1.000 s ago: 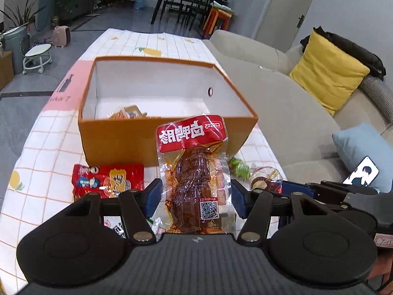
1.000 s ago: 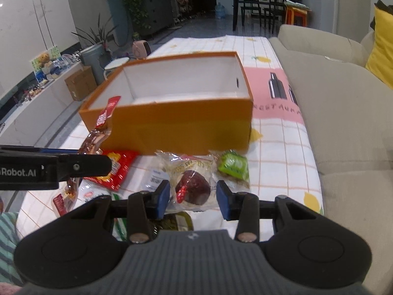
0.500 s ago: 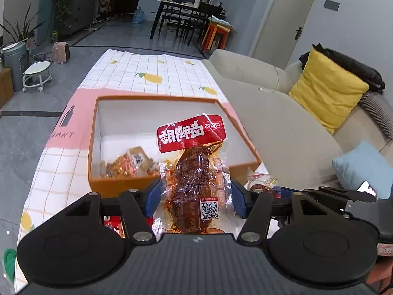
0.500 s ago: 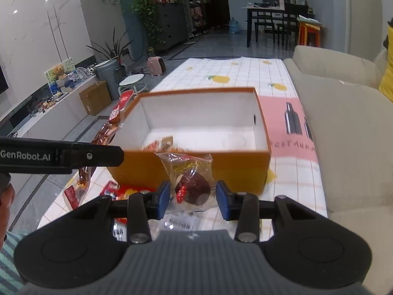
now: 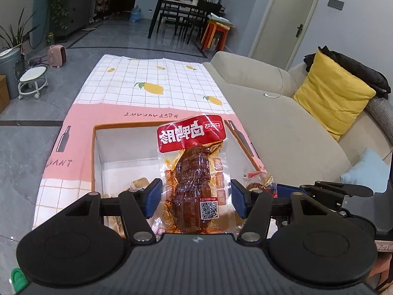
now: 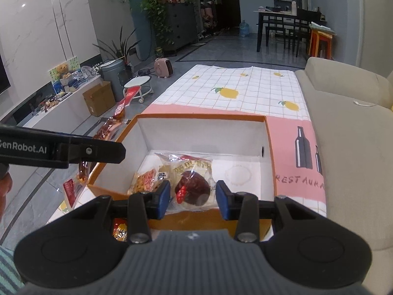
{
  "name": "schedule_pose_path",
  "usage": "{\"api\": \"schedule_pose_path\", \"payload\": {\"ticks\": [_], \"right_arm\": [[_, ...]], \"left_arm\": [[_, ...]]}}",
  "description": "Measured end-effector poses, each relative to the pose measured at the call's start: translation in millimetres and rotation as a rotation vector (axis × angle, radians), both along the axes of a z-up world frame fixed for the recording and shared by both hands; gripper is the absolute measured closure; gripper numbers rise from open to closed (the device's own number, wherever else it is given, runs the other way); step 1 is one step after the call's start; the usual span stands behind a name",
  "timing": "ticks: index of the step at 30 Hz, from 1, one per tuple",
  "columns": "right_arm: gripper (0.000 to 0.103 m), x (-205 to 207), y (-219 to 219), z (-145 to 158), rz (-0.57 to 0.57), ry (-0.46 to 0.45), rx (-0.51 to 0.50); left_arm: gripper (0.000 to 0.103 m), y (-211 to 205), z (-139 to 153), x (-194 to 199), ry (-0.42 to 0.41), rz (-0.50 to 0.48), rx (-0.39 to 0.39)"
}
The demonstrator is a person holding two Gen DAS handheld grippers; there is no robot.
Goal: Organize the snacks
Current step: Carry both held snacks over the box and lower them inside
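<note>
Orange box (image 6: 186,217) on the bench (image 6: 245,93), white inside, a few packets already in. Above it, long clear pouch (image 5: 194,174) with red header, clamped low in the left tongs (image 5: 195,198): probably light, floppy, slippery, best pinched across the meat. Smaller crinkly packet (image 6: 192,184) with a dark round cake, clamped in the right tongs (image 6: 193,198); likely soft, crushable.

The held meat snack packet (image 5: 194,172) hides much of the orange box (image 5: 94,152) floor.
</note>
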State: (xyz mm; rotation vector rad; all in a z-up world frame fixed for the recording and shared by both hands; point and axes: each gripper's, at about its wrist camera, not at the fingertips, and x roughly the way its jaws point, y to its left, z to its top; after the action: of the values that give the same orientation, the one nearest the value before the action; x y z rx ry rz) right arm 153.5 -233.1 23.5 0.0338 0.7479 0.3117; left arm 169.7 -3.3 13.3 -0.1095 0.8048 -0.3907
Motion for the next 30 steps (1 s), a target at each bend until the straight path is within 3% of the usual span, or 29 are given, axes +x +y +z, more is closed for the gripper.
{"api": "schedule_pose_path", "payload": {"ticks": [10, 23, 30], "right_arm": [[0.065, 59.2, 3.6, -10.0, 0.025, 0.097, 0.004], [0.065, 112.5, 29.6, -58.9, 0.039, 0.215, -0.057], [0.065, 136.8, 47.4, -78.0, 0.077, 0.249, -0.099]], "left_arm": [[0.036, -14.3, -21.1, 52.4, 0.079, -0.020, 0.071], [0.036, -27.1, -70.8, 108.6, 0.187, -0.044, 0.361], [0.036, -26.5, -91.7, 130.6, 0.225, -0.075, 0.480]]}}
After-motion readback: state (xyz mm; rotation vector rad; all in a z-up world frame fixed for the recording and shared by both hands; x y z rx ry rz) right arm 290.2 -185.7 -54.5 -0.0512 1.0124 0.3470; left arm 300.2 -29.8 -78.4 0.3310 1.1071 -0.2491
